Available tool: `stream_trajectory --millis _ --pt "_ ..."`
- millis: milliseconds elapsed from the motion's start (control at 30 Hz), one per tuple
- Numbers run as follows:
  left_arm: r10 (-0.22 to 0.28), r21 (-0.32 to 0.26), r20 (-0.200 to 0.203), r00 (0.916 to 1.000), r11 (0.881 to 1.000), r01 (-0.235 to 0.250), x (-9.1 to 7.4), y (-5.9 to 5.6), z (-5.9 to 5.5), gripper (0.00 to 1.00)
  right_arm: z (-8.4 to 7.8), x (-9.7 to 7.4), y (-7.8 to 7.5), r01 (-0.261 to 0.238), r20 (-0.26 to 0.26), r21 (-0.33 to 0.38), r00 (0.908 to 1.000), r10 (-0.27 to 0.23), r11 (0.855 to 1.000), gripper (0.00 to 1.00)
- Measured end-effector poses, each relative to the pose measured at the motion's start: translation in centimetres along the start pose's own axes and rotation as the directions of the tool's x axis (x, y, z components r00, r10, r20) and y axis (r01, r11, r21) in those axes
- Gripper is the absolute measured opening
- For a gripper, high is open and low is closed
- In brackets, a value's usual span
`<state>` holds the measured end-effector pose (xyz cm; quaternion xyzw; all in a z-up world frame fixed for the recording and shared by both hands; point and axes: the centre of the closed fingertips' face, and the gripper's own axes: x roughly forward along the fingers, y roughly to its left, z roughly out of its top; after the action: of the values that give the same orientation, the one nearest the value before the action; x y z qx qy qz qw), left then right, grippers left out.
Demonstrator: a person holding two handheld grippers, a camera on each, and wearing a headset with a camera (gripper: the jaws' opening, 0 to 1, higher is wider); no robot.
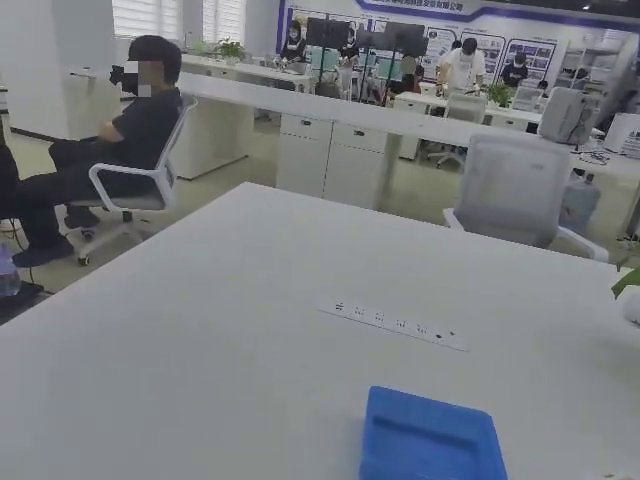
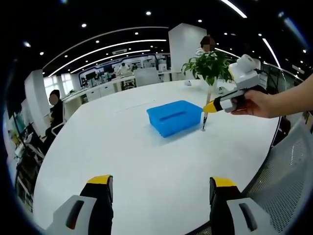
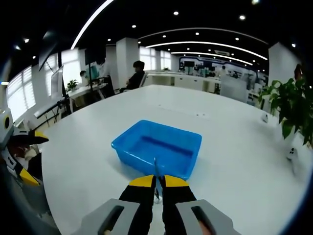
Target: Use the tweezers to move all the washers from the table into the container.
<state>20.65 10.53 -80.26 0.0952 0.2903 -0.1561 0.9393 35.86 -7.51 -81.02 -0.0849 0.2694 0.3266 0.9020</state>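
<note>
Tweezers (image 3: 155,169): pinched in right gripper (image 3: 156,182), jaws closed hard on them, tips just beside near wall of blue container (image 3: 146,164) on table (image 2: 122,147). Couldn't tell whether tips gripped a washer. Left gripper (image 2: 161,185): spread wide, nothing held, over near table edge.

An open-plan office: long white desks (image 1: 300,100) over drawer cabinets (image 1: 335,160), swivel chairs (image 1: 515,185), monitors (image 1: 328,32), wall posters (image 1: 524,52), potted plant (image 2: 210,63), ceiling strip lights (image 3: 205,30).
</note>
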Motion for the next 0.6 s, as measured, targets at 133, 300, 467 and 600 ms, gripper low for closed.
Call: stream_trajectory --millis 133,300,467,600 --pt "0.001 -0.002 0.003 1.0000 1.000 -0.001 -0.02 0.05 0.05 0.82 0.01 0.05 -0.15 0.002 -0.002 0.005 1.0000 -0.002 1.000 0.02" --pt "0.001 0.000 0.002 1.0000 1.000 -0.001 0.00 0.02 0.04 0.82 -0.07 0.07 -0.08 0.001 -0.003 0.006 1.0000 -0.001 1.000 0.02" --pt "0.001 0.001 -0.002 1.0000 1.000 -0.001 0.00 -0.01 -0.02 0.82 -0.03 0.15 -0.12 0.003 0.004 0.014 1.0000 -0.003 1.000 0.02" --pt "0.003 0.001 -0.002 1.0000 1.000 -0.003 -0.01 -0.01 0.00 0.82 0.01 0.16 -0.15 0.007 0.005 0.013 1.0000 -0.007 1.000 0.01"
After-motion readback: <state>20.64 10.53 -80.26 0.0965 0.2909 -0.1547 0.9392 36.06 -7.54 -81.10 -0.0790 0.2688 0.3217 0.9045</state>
